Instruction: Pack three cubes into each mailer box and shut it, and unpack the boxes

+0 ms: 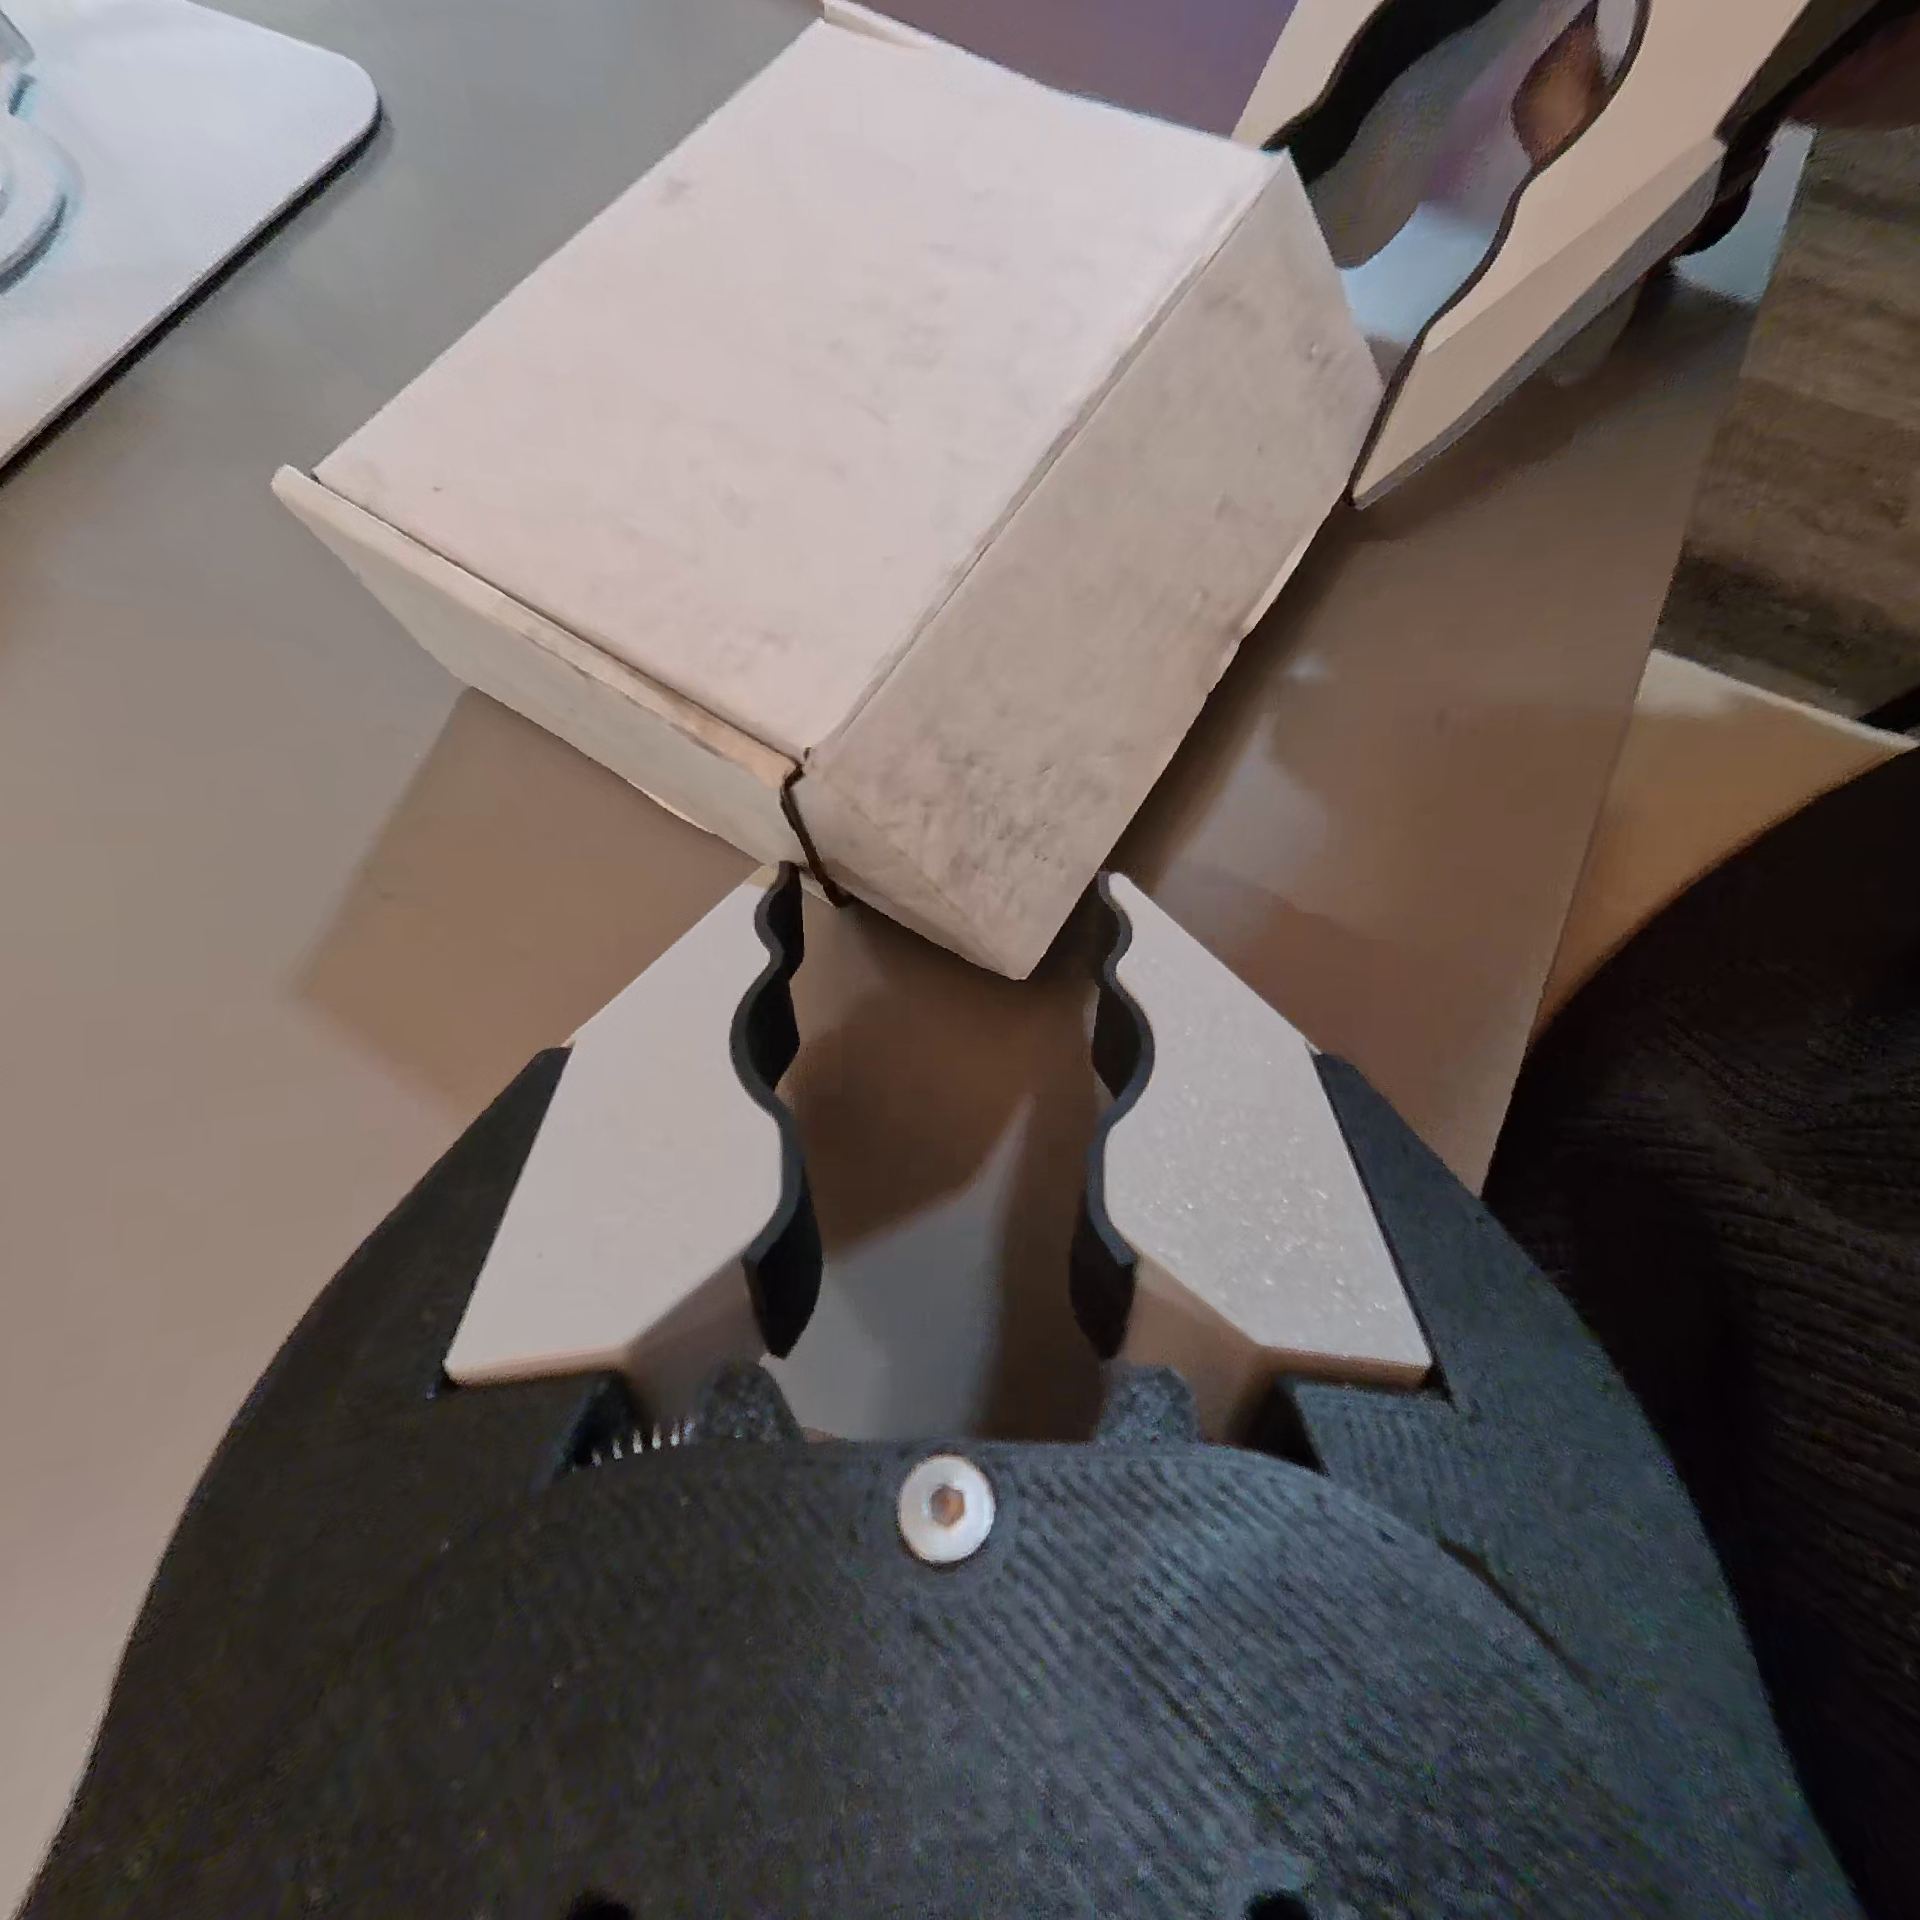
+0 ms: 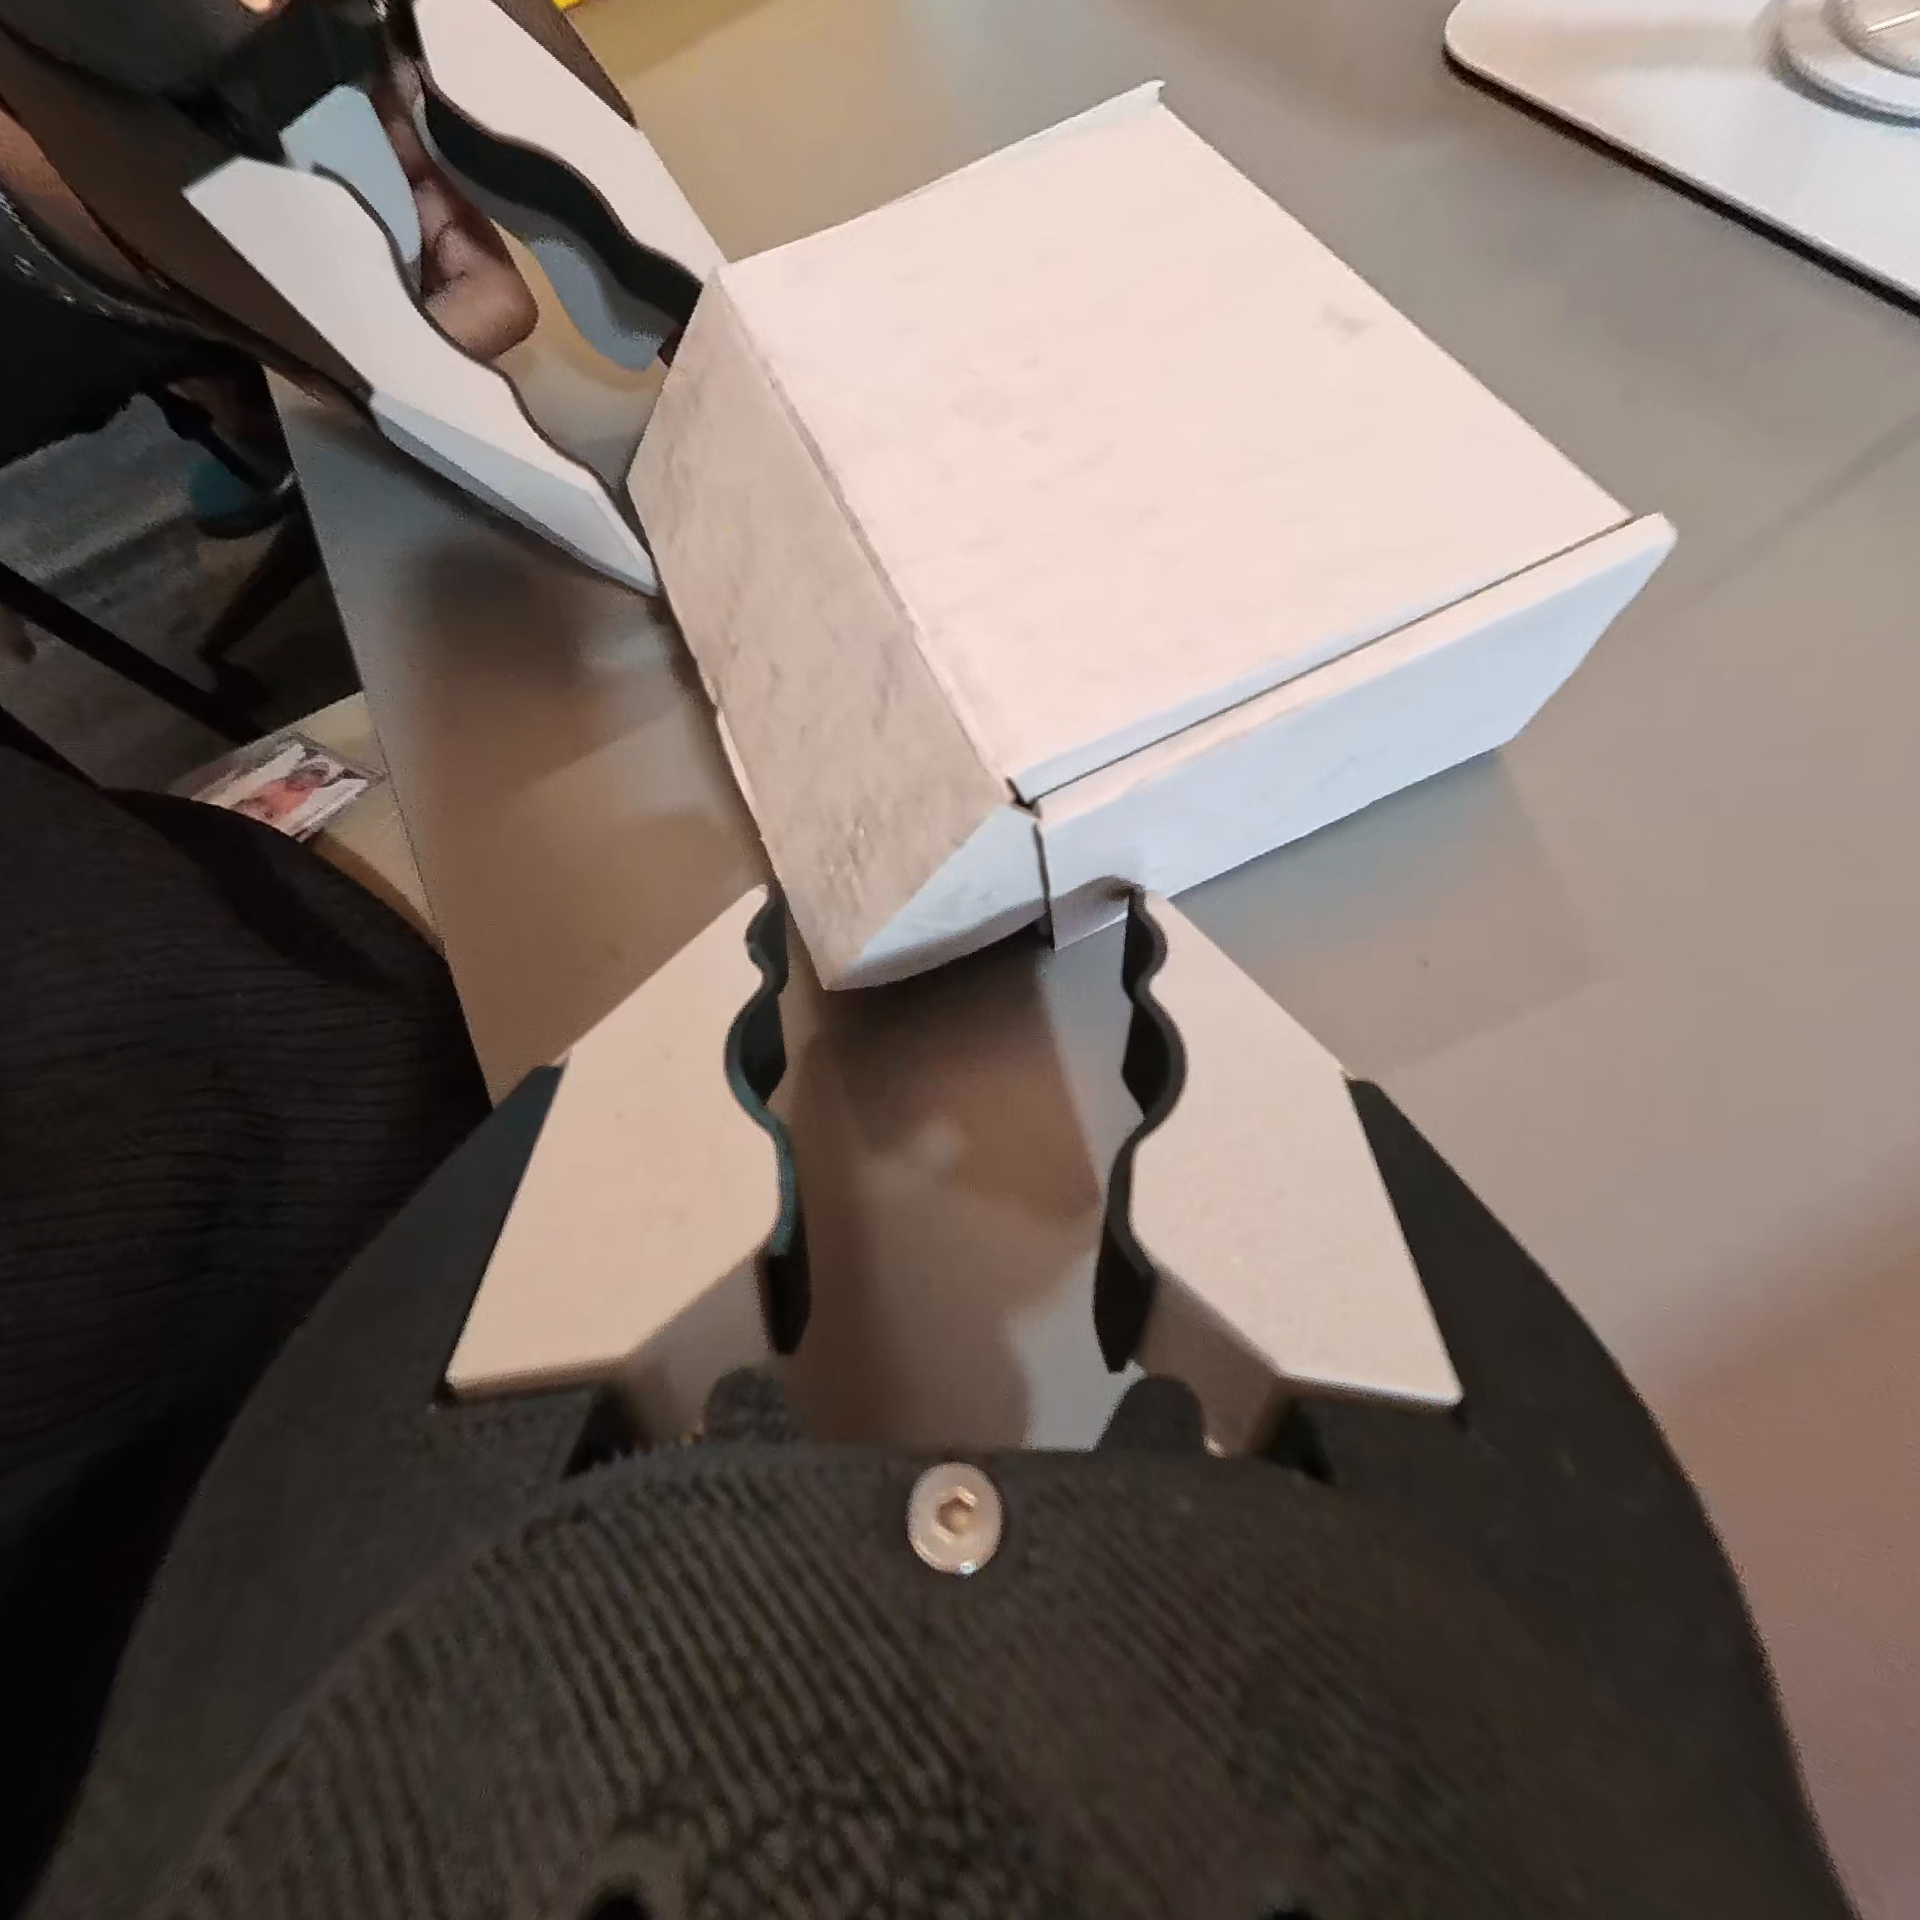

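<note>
Tabletop: box beyond fingers (apart)

Table — smooth matte grey-brown top, softly lit with a faint sheen. Pale rounded-corner mat at the far edge, bearing a clear glass base, only partly in view. Floor beyond the near table edge — grey, wood-grained. Dark chair or table legs and a few printed cards lie below.
</note>
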`<act>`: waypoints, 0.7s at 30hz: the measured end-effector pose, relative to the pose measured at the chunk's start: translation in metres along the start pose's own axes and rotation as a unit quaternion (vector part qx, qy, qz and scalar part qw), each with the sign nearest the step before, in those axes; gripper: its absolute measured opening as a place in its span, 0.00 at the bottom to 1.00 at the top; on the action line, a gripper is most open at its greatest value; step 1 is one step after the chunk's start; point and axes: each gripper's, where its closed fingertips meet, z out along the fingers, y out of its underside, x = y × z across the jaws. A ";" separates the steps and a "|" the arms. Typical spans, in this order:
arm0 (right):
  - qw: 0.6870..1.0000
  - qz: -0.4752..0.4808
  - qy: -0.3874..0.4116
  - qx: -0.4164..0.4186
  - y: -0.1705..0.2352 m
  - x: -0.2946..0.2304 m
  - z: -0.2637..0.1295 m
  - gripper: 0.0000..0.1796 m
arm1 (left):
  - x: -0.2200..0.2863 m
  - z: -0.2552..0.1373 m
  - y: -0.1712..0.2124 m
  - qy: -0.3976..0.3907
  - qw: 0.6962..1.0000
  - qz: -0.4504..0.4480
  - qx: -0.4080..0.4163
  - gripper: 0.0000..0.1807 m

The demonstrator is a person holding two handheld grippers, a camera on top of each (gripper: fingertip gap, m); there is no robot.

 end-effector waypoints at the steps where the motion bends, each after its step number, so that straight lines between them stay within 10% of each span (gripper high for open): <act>1: 1.000 -0.002 0.002 0.000 0.000 0.000 0.000 0.36 | 0.000 0.001 0.001 -0.007 1.000 0.007 -0.004 0.30; 21: 0.997 -0.018 0.058 -0.043 0.006 0.012 0.004 0.26 | -0.008 0.008 0.004 -0.084 0.994 0.057 -0.029 0.24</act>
